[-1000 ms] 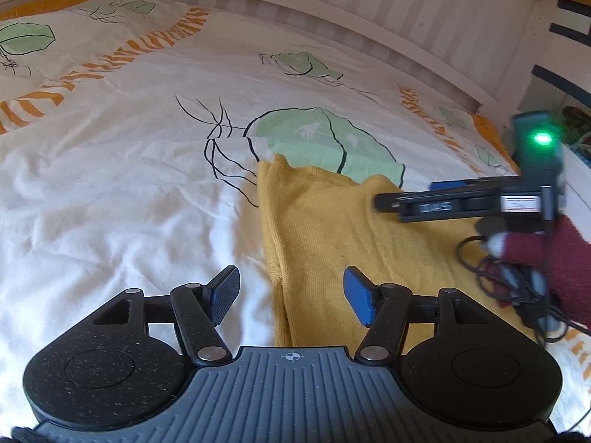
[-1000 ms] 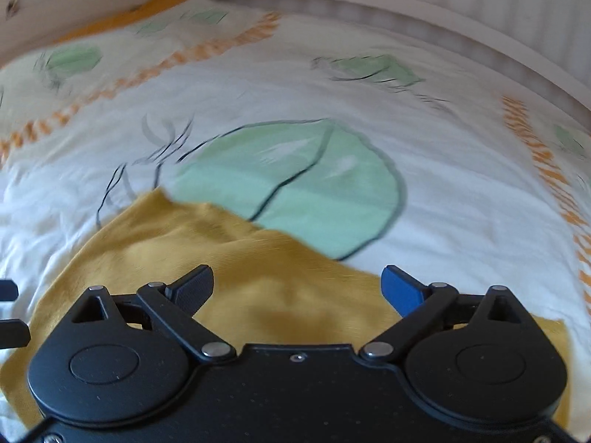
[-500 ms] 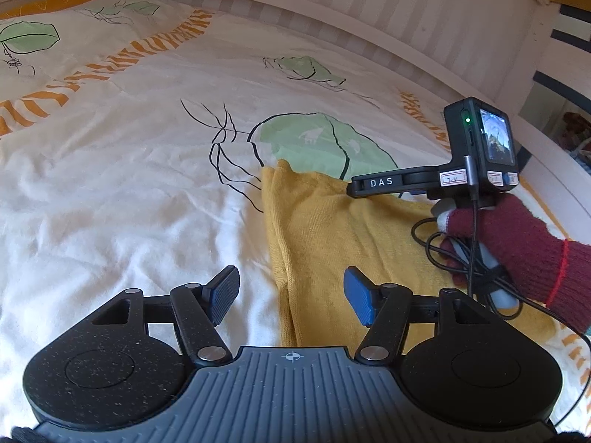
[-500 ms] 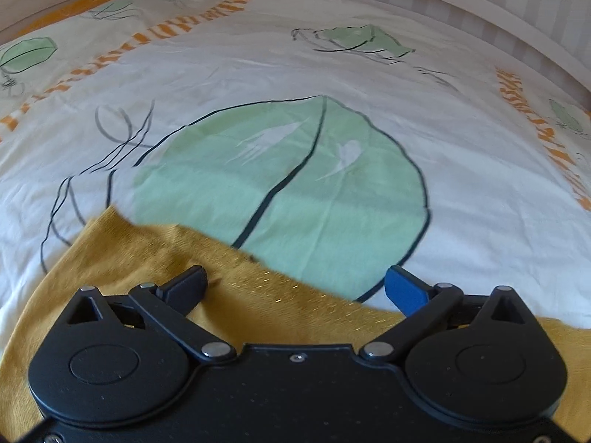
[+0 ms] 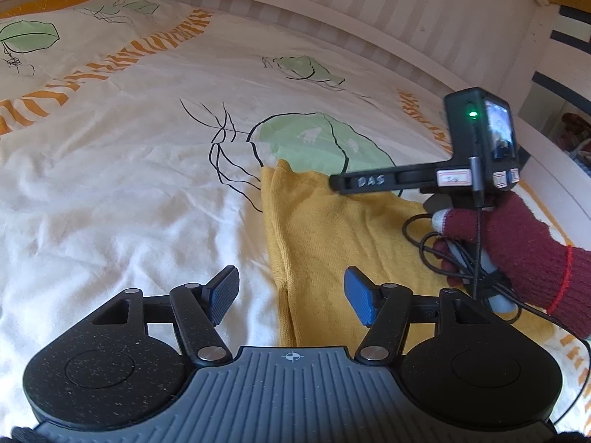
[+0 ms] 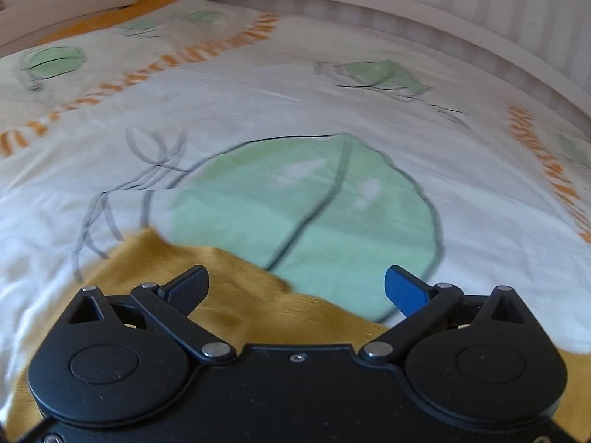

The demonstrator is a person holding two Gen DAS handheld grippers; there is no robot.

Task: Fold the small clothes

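A mustard-yellow knit garment lies flat on the bedcover, its left edge folded over. My left gripper hovers open above that left edge, nothing between its fingers. In the left wrist view the right gripper reaches over the garment's far edge, held by a hand in a dark red glove. In the right wrist view my right gripper stands wide open over the garment's far edge, empty.
The white bedcover with green leaf prints and orange stripes spreads to the left and far side. A white slatted bed rail runs along the back and right. A black cable loops under the gloved hand.
The right gripper has shifted along the garment's far edge and its camera has turned so the screen shows. The left gripper has stayed in place, still open.
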